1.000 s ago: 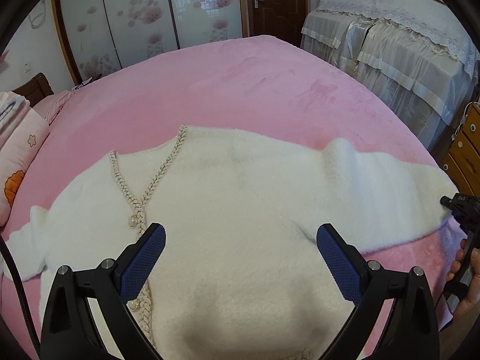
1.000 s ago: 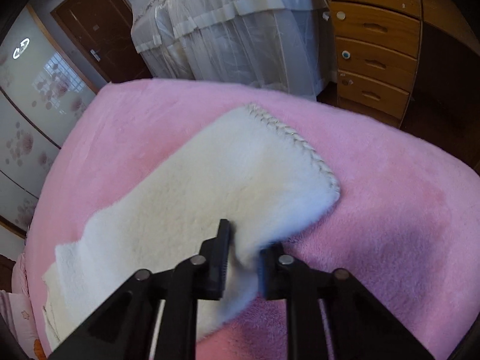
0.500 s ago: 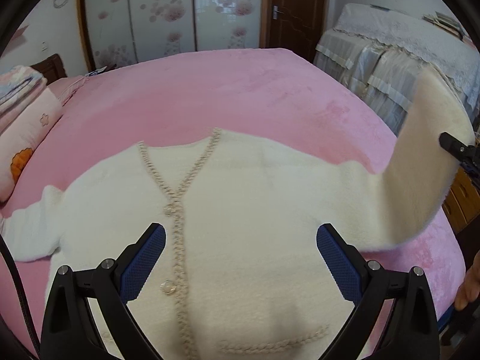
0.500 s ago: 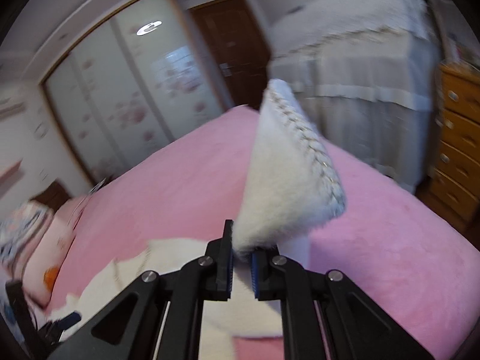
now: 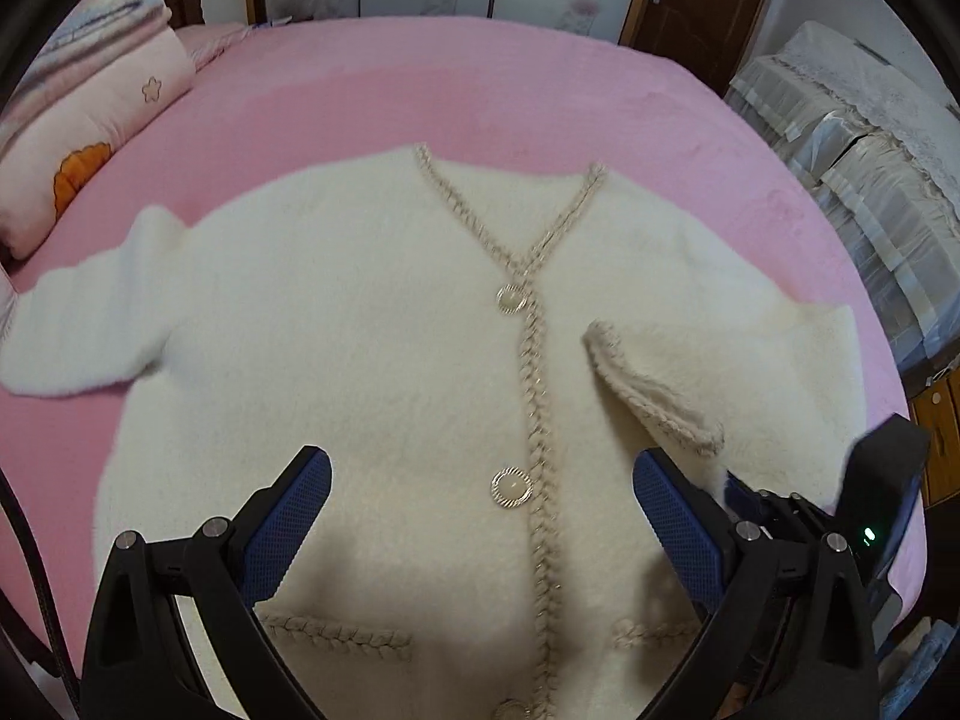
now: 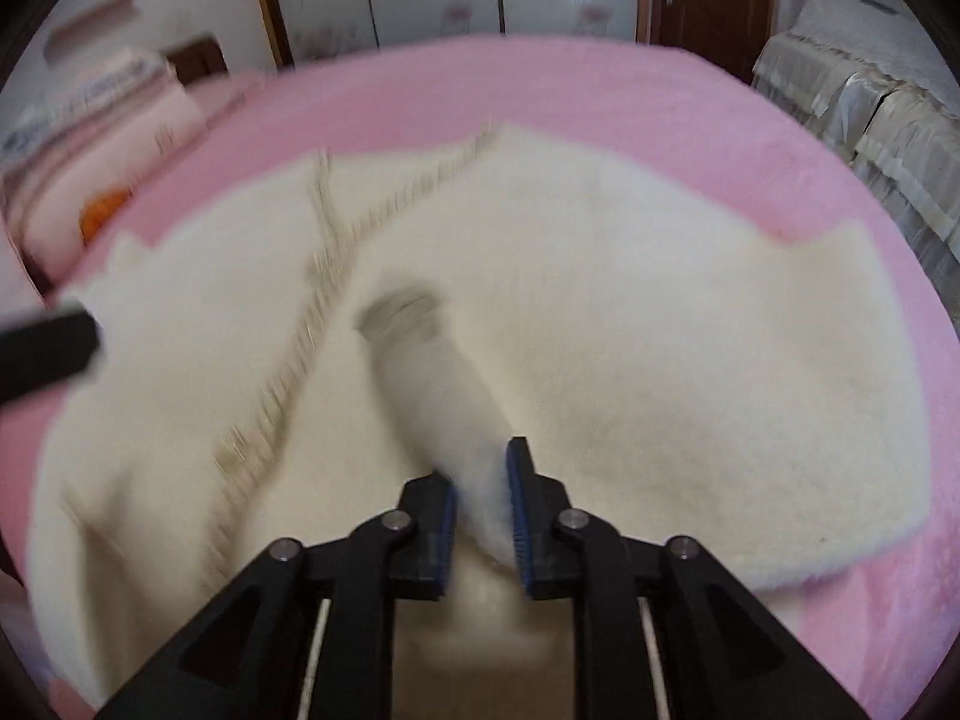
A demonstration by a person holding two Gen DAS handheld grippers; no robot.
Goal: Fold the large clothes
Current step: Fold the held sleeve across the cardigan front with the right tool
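Observation:
A fluffy white cardigan (image 5: 372, 330) with braided trim and pearl buttons lies front-up on the pink bed (image 5: 480, 90). My left gripper (image 5: 480, 468) hovers open over its lower front, with nothing between the fingers. The right sleeve (image 6: 438, 372) is folded in across the chest, and its braided cuff (image 5: 654, 396) rests beside the button band. My right gripper (image 6: 483, 468) has that sleeve between its pads; the jaws are opening, but the pads are still against the fabric. The other sleeve (image 5: 78, 330) stretches out flat to the left.
Folded quilts and a pillow (image 5: 90, 120) are stacked at the bed's far left. Cloth-covered furniture (image 5: 870, 150) and a wooden dresser (image 5: 936, 420) stand off the right edge. Wardrobe doors and a brown door line the far wall.
The right gripper lifted the sleeve off the bed's right side and swung it left onto the cardigan's front; its jaws have widened. The left gripper shifted right along the hem, still open.

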